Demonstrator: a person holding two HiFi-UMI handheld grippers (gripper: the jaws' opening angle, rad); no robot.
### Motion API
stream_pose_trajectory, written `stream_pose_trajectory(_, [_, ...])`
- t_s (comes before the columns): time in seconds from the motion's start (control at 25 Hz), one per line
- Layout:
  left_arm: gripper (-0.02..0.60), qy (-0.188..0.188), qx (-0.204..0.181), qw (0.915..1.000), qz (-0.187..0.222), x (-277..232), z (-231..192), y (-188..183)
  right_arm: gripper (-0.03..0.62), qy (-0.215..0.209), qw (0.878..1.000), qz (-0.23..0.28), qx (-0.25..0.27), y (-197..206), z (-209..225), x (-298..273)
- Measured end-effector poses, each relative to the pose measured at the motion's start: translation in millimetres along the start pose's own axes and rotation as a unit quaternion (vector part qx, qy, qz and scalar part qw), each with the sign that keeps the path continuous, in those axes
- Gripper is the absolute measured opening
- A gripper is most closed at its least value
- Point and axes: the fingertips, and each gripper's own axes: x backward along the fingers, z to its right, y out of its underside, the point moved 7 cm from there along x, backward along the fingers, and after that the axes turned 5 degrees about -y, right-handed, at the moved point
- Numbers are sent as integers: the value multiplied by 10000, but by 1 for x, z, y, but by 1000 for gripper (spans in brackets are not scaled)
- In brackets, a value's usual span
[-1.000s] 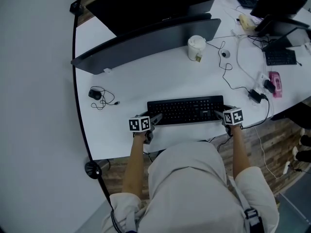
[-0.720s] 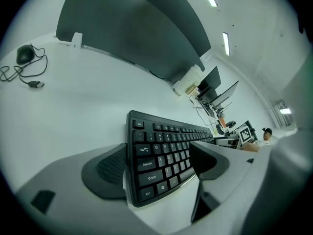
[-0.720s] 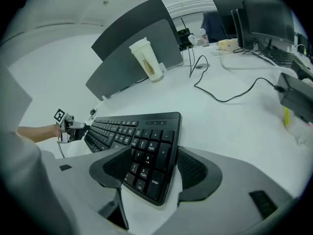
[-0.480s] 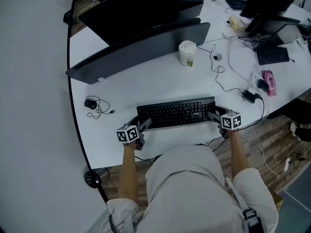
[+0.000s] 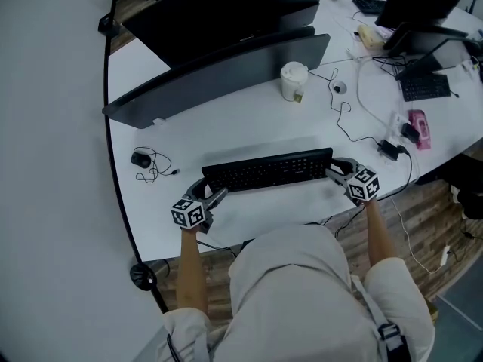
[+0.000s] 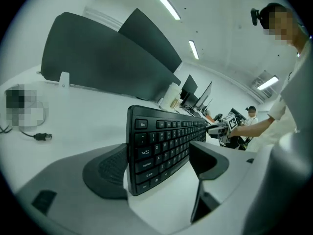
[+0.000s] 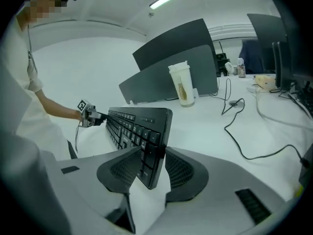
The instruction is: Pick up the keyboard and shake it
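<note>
The black keyboard (image 5: 266, 170) hangs a little above the white desk (image 5: 226, 127) in front of me, one gripper at each end. My left gripper (image 5: 207, 194) is shut on its left end; in the left gripper view one pad lies against the underside of the keyboard (image 6: 161, 141) and the other over the keys. My right gripper (image 5: 339, 173) has just been closing its jaws. In the right gripper view both pads press on the right end of the keyboard (image 7: 142, 131), which stands on edge between them.
A paper cup (image 5: 293, 80) stands behind the keyboard, before a dark divider panel (image 5: 219, 70) and monitors (image 5: 226, 6). Cables (image 5: 355, 119) trail to the right towards a pink object (image 5: 423, 129). A small black device with a coiled cable (image 5: 142, 159) lies at the left.
The keyboard has come up off the desk and shifted left in the head view. Both grippers rose with it, and the left one swung outward to the left.
</note>
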Motion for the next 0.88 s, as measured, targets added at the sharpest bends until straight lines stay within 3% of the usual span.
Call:
stream_pose_trajectory(0.24, [397,-16,-591,9980,240,11,0,1,137,-329,9957,-548,674,-3,-1,0])
stream_pose_trajectory(0.4, [386,281,-921,9948,345,18,7,-2,132,-221,9918,-751,1007,-3,2,5])
stream_pose_trajectory(0.56, [335,582,-1181,9912,105,25,10,2,132,-24,9915,-755,1057,0,3,9])
stream_pose_trajectory(0.68, [285,784,-1149,9903,-56,31,13,11,129,114,9921,-682,1047,3,4,13])
stream_pose_trajectory(0.88, [208,1104,-578,9919,228,39,15,16,127,203,9943,-521,909,3,7,15])
